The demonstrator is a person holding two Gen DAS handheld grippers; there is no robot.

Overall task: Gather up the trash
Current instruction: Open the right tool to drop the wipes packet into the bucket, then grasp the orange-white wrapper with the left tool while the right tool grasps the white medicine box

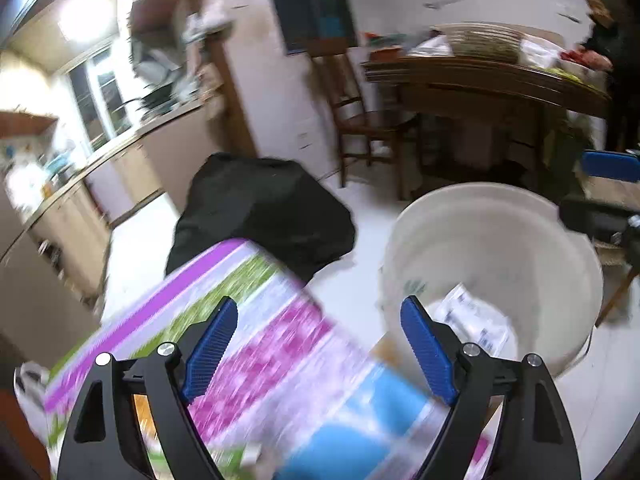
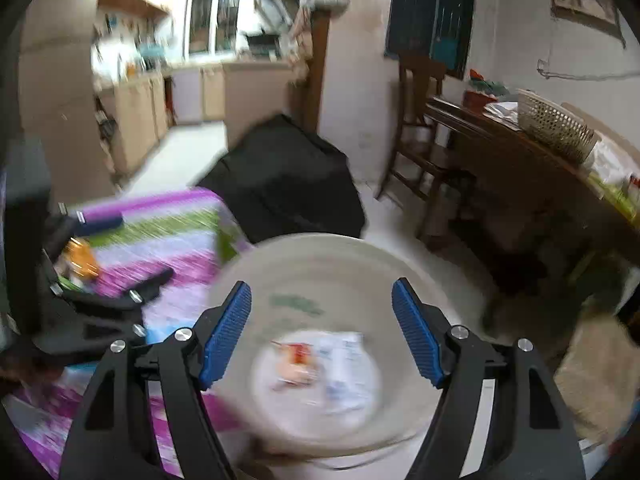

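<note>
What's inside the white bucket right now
In the white bucket lie a white printed wrapper and an orange-red scrap on the bottom. The picture is blurred, so anything beneath them, or near the rim closest to the camera, cannot be seen.

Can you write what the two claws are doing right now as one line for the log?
left claw: open, empty, over flowery cloth | right claw: open, empty, above white bucket | bucket: wrappers inside

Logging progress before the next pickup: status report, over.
Both tongs, left and right, open, empty. Round white plastic bucket holds wrappers. Nothing in the way.
</note>
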